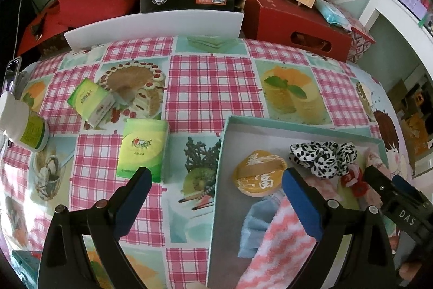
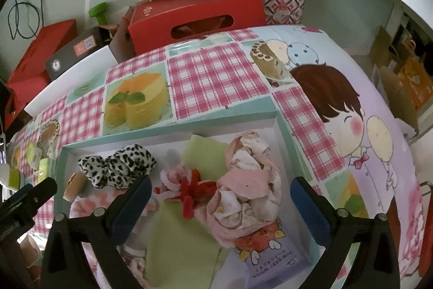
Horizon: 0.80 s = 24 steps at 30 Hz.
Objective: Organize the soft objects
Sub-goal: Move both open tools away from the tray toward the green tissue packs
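Both tongs, right tongs (image 2: 220,205) over the tray (image 2: 281,123) and left tongs (image 1: 216,191), gape released; next, I judge, the left fetches the tissue pack (image 1: 142,149).

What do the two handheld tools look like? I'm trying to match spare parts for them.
Both look alike: the left tool and the right tool each have two black angular plastic fingers tipped with flat blue pads, with small silver round fasteners on the finger bases. Seen from the left camera, the right tool's black body carries white letters "DAS". No cables or sleeves show.
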Available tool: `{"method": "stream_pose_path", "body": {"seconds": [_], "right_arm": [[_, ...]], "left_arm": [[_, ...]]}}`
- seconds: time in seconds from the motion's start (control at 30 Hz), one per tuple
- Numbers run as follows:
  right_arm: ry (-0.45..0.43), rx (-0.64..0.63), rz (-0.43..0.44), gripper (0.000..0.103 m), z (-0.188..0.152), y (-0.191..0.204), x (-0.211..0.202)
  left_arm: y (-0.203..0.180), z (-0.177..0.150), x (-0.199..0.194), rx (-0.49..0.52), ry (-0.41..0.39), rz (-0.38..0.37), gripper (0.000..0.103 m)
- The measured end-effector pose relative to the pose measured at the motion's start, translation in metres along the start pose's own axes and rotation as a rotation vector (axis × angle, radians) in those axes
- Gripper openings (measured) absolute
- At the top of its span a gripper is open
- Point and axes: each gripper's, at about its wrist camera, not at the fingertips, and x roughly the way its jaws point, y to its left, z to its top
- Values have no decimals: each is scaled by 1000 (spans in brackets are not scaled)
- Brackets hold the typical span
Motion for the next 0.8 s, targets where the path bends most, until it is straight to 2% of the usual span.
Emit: {"method": "stream_pose_path", "body": {"seconds": [0.23, 0.47, 0.8], "right_arm": [[-76, -27, 60, 103, 6, 17, -18], [-88, -61, 102, 103, 6, 40, -23], [-85, -122, 159, 103, 4, 79, -28]], "left_arm": [[17, 4, -8, -47, -24, -2, 97], [48, 5, -19, -137, -55, -4, 97], [121, 2, -43, -283, -107, 120, 97]]}}
